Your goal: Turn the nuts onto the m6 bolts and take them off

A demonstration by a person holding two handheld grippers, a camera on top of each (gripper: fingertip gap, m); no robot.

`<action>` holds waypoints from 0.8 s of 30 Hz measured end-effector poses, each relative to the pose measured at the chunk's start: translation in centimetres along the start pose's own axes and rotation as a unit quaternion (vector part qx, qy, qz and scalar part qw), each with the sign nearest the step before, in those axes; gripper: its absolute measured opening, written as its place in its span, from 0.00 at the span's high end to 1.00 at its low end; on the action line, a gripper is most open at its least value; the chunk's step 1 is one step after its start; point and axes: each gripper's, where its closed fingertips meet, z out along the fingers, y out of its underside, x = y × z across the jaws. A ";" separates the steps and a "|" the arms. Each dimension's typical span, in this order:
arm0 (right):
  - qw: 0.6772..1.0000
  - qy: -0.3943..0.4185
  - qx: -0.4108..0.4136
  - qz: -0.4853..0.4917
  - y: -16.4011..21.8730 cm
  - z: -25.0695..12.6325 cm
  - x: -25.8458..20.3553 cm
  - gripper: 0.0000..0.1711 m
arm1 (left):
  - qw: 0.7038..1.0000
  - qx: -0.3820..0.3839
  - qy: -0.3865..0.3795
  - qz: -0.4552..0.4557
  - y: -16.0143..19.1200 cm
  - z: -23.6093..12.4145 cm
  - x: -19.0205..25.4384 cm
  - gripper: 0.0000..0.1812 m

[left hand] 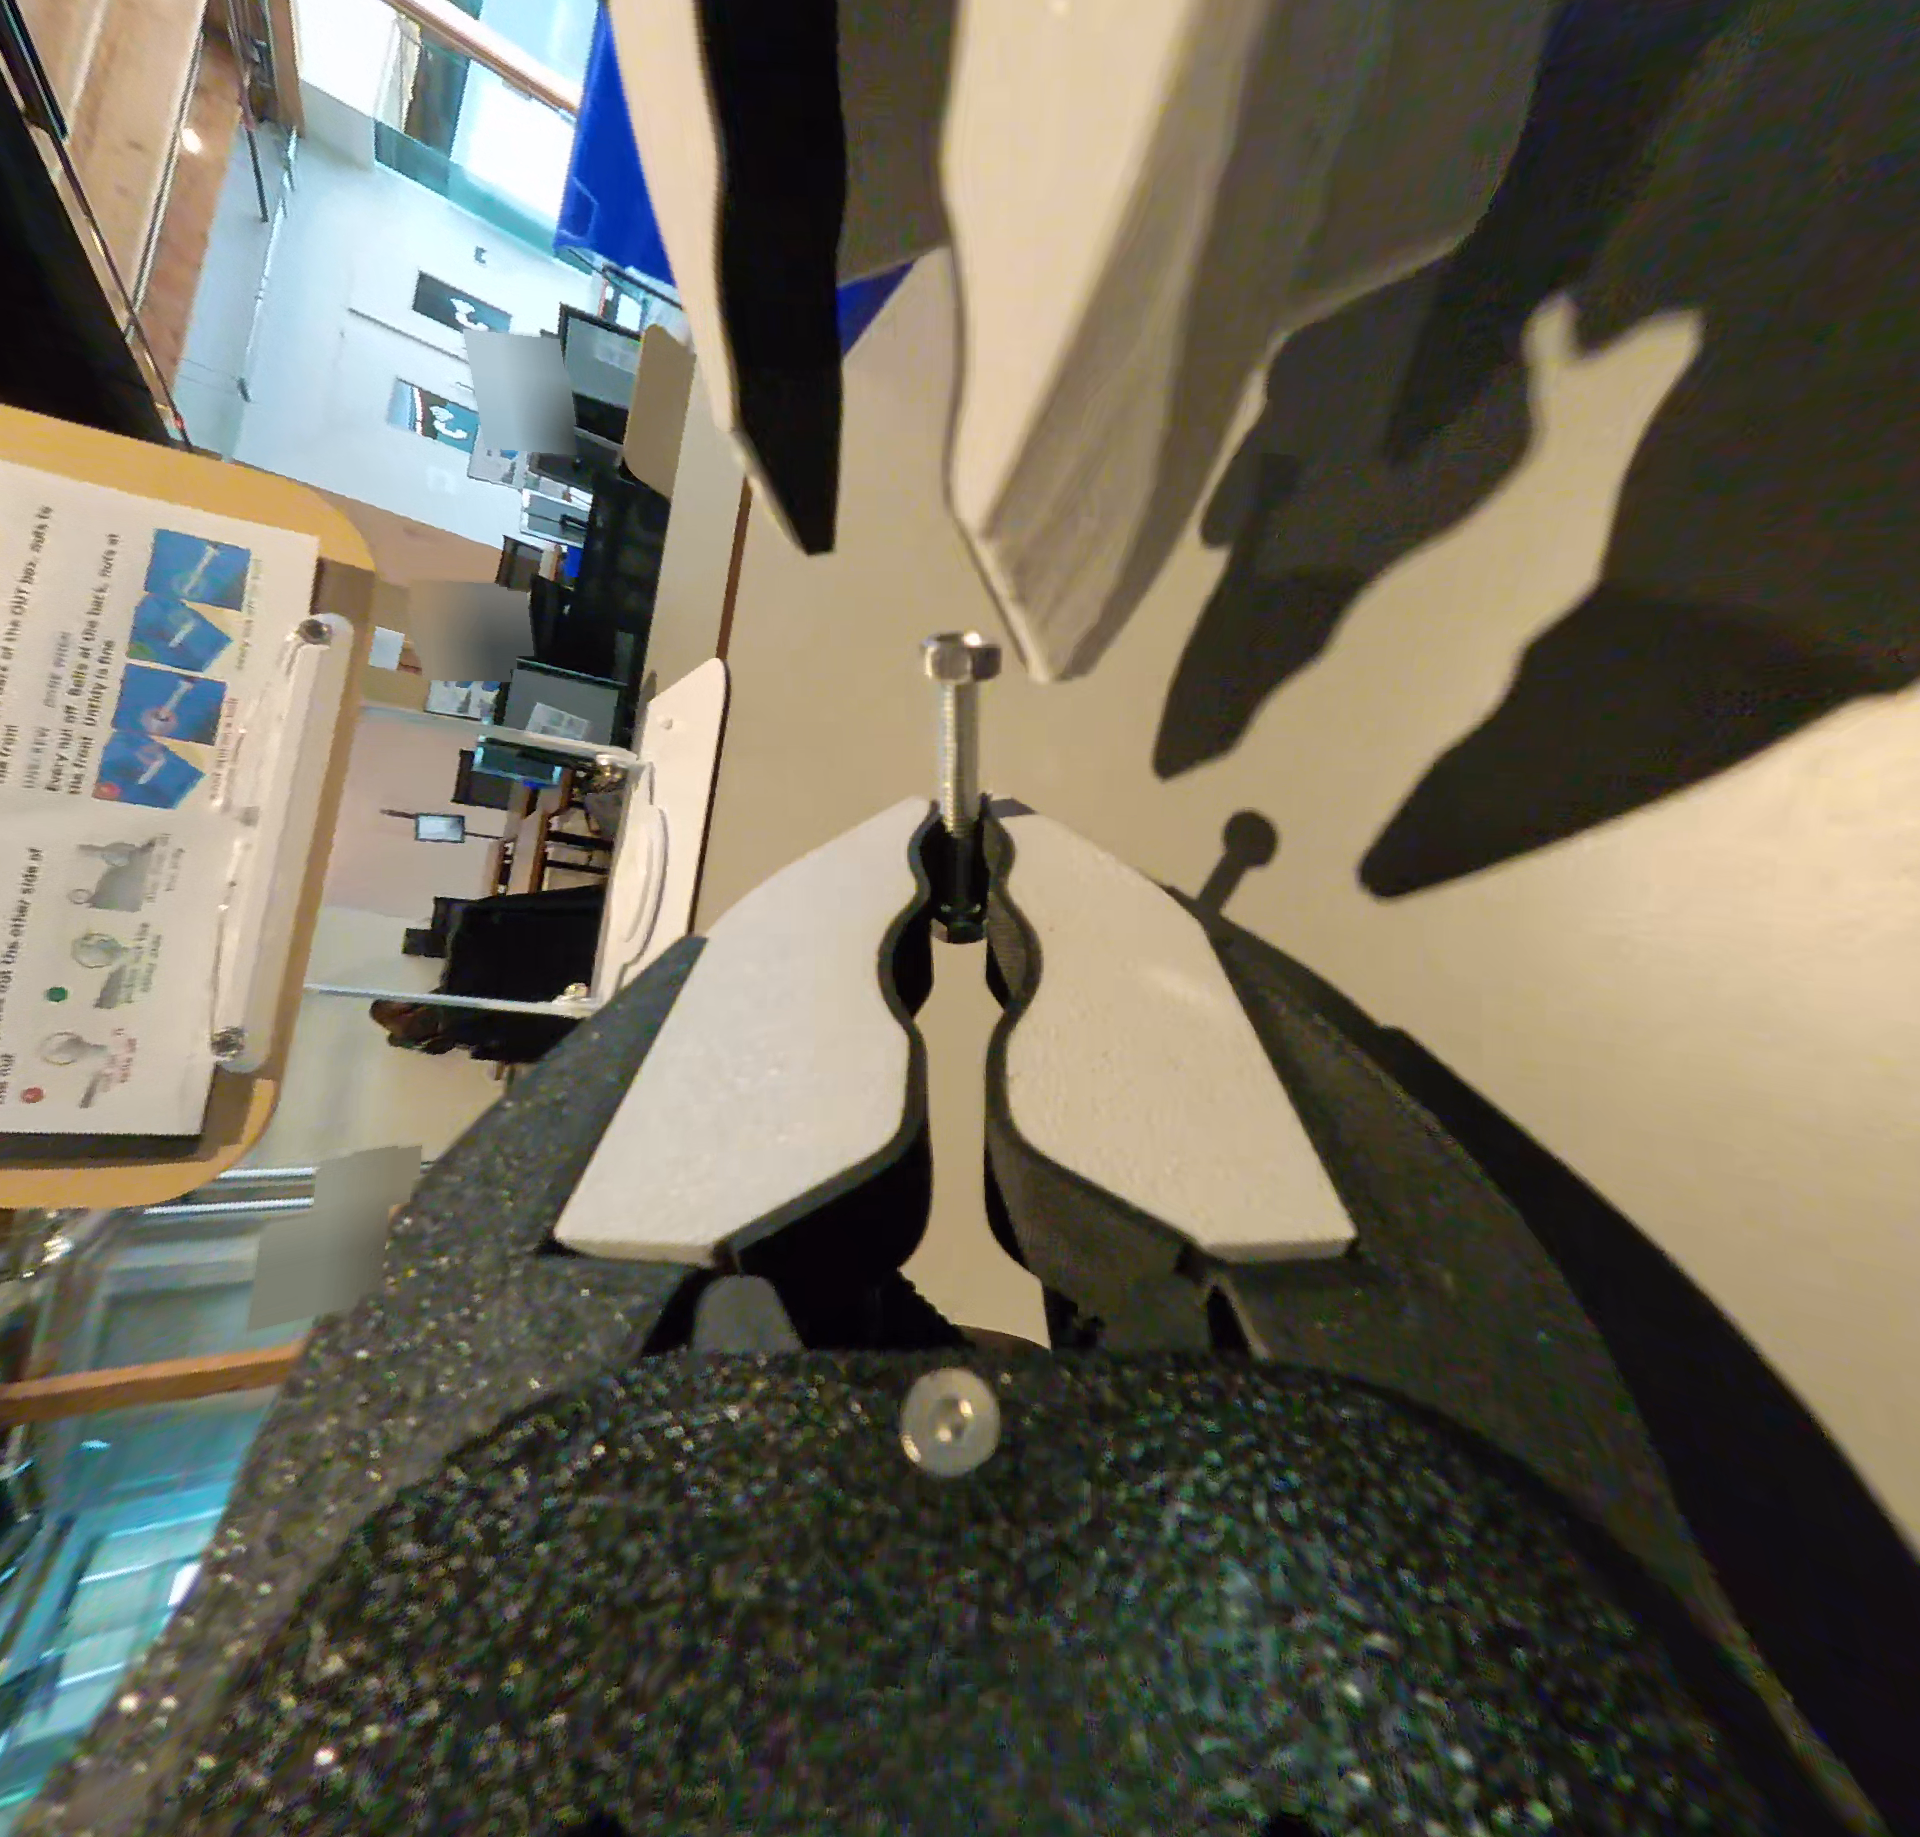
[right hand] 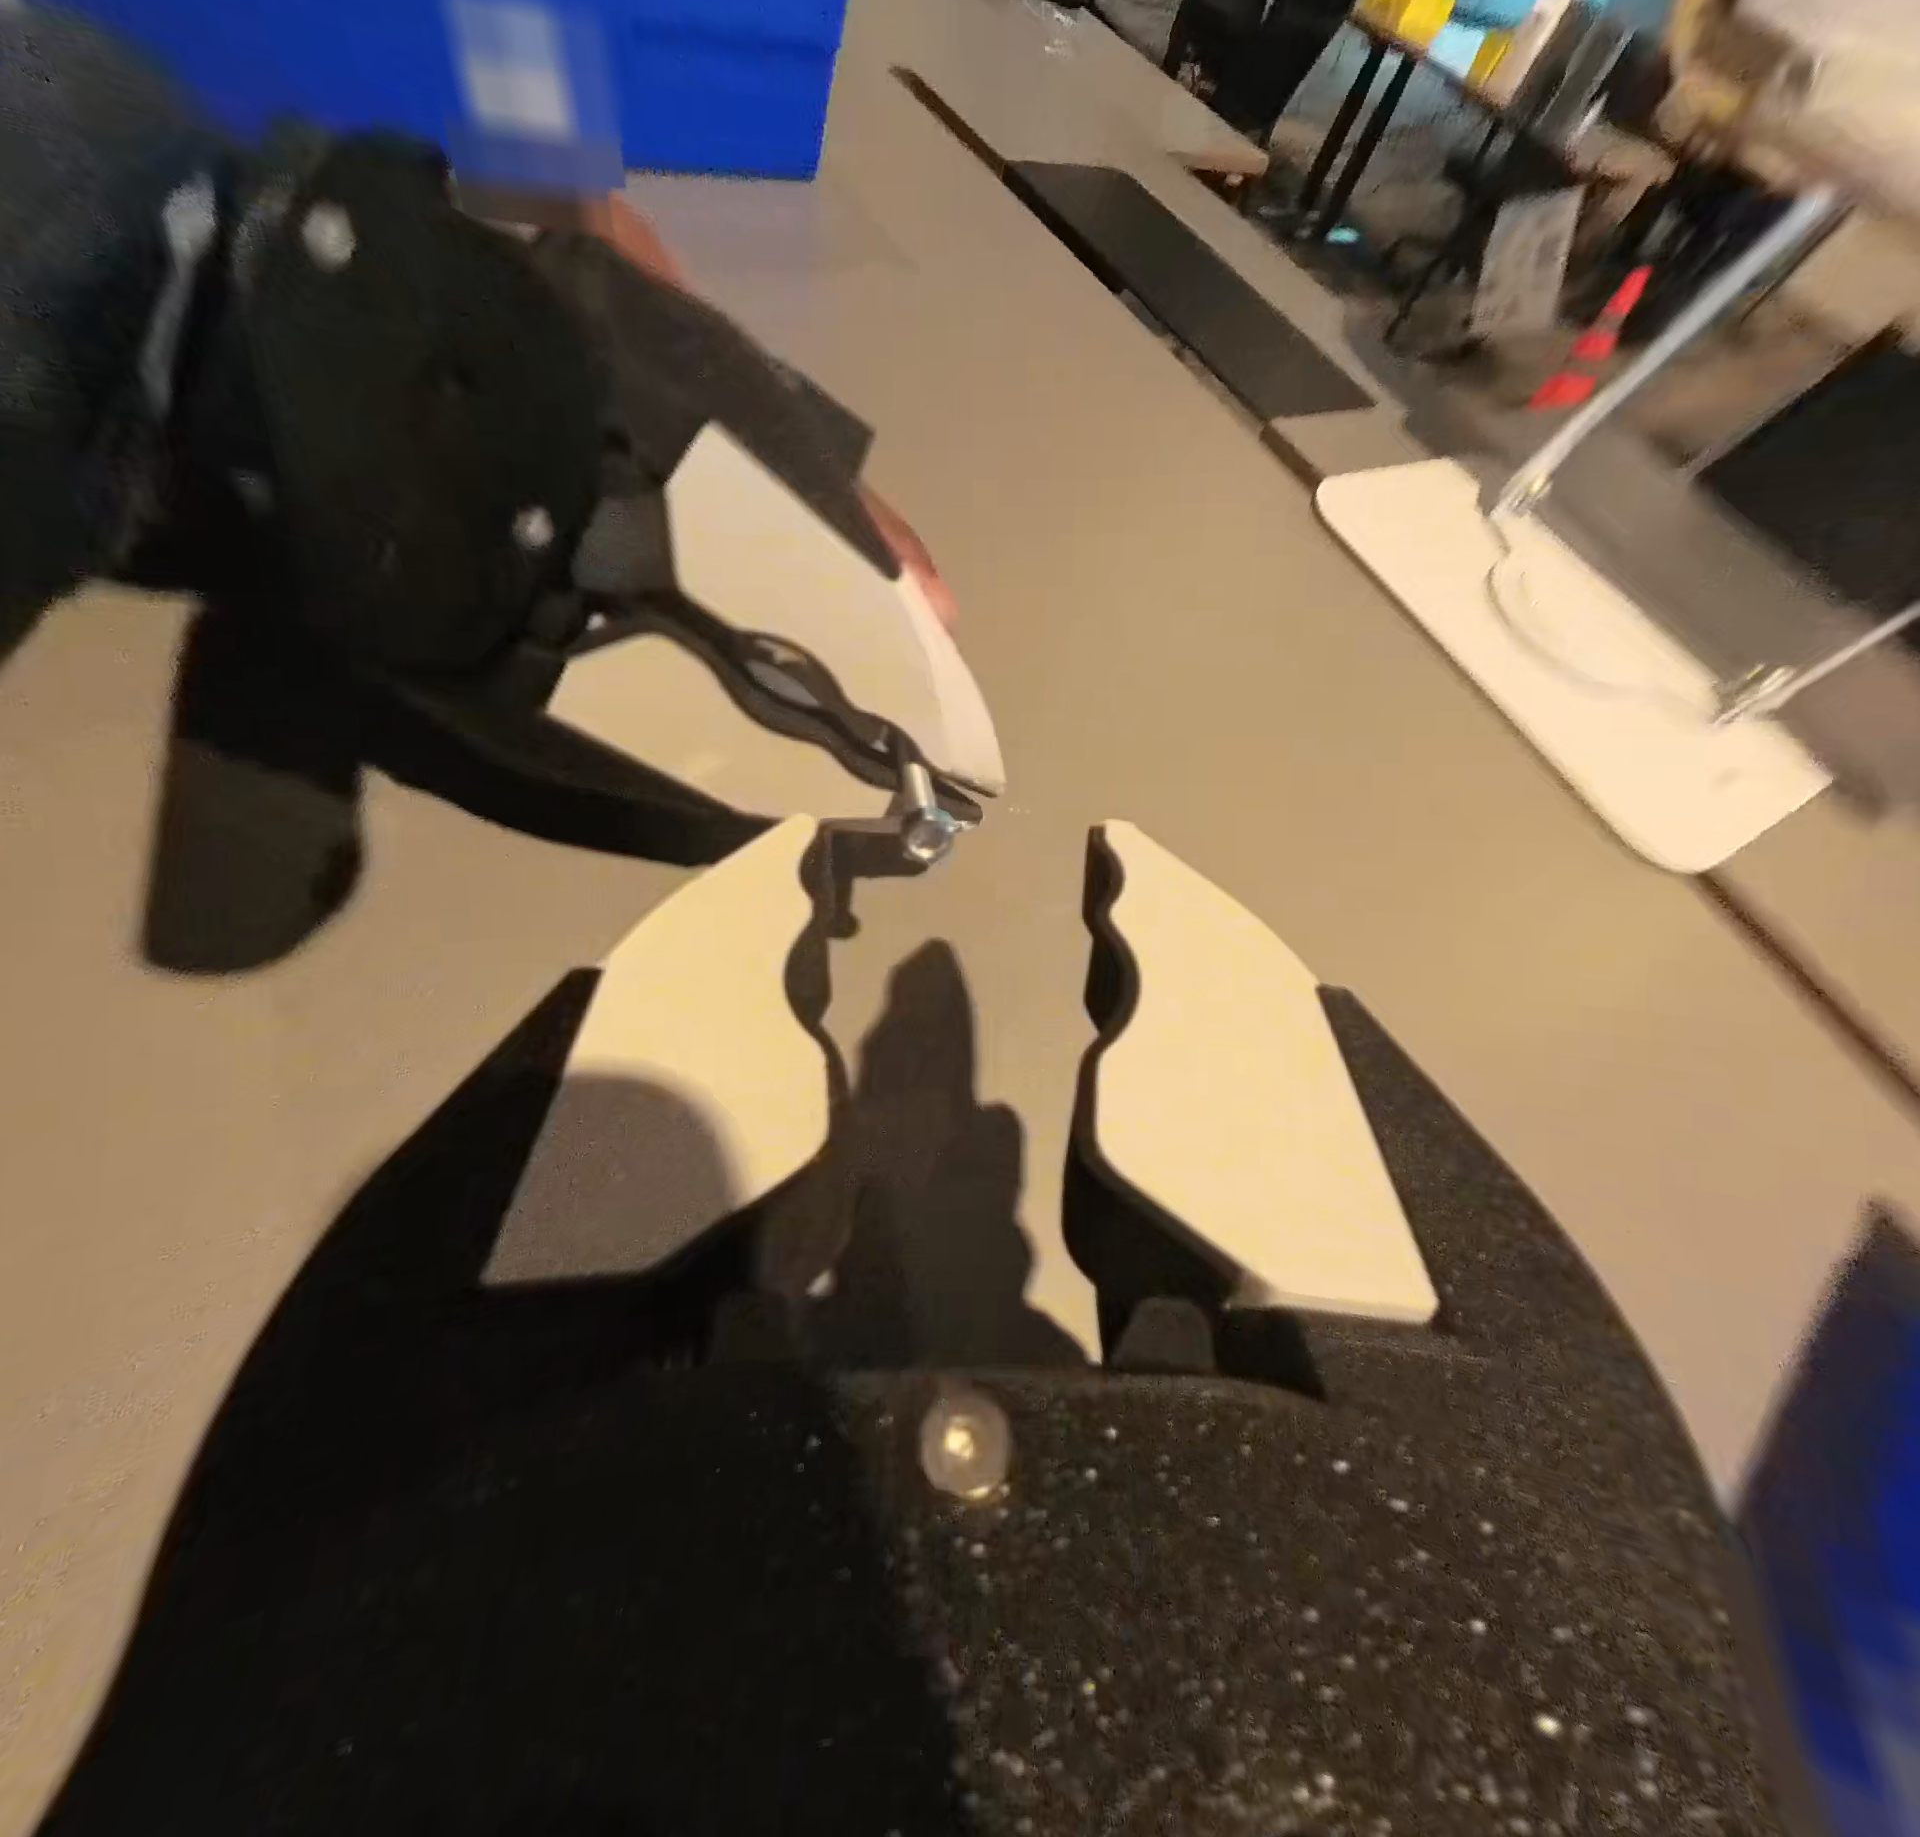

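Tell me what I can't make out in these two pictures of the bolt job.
- Left wrist view: the lower end of the bolt sits between the left hand-held gripper's fingers, so any nut there is hidden.
- Right wrist view: motion blur smears the bolt; its threads can't be read.
- Left wrist view: the right hand-held gripper is cut off by the top edge.
- Right wrist view: the blue bin is blurred and cropped; its contents are unseen.

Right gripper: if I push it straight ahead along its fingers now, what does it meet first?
Probably the bolt that the left gripper holds: its end sits just beyond the right gripper, whose fingers are open. Depth is blurred, so it may pass slightly left of the gap.
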 end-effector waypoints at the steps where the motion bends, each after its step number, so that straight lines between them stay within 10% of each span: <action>1: 0.999 0.002 -0.007 -0.032 0.1 0.1 -0.4 0.74 | 1.000 0.002 0.003 -0.003 0.0 0.0 0.1 0.97; 10: 0.999 0.010 -0.040 -0.018 0.9 0.9 -1.1 0.94 | 1.000 0.003 0.008 0.026 -0.3 -0.1 0.6 0.97; 17: 0.877 -0.139 0.047 0.458 -0.2 1.0 -1.0 0.94 | 0.996 -0.026 -0.039 0.071 -0.1 -0.3 -0.8 0.97; 24: 0.986 -0.059 0.038 0.154 -0.9 0.4 -0.1 0.76 | 1.000 -0.017 -0.017 0.005 1.1 -0.1 -0.9 0.97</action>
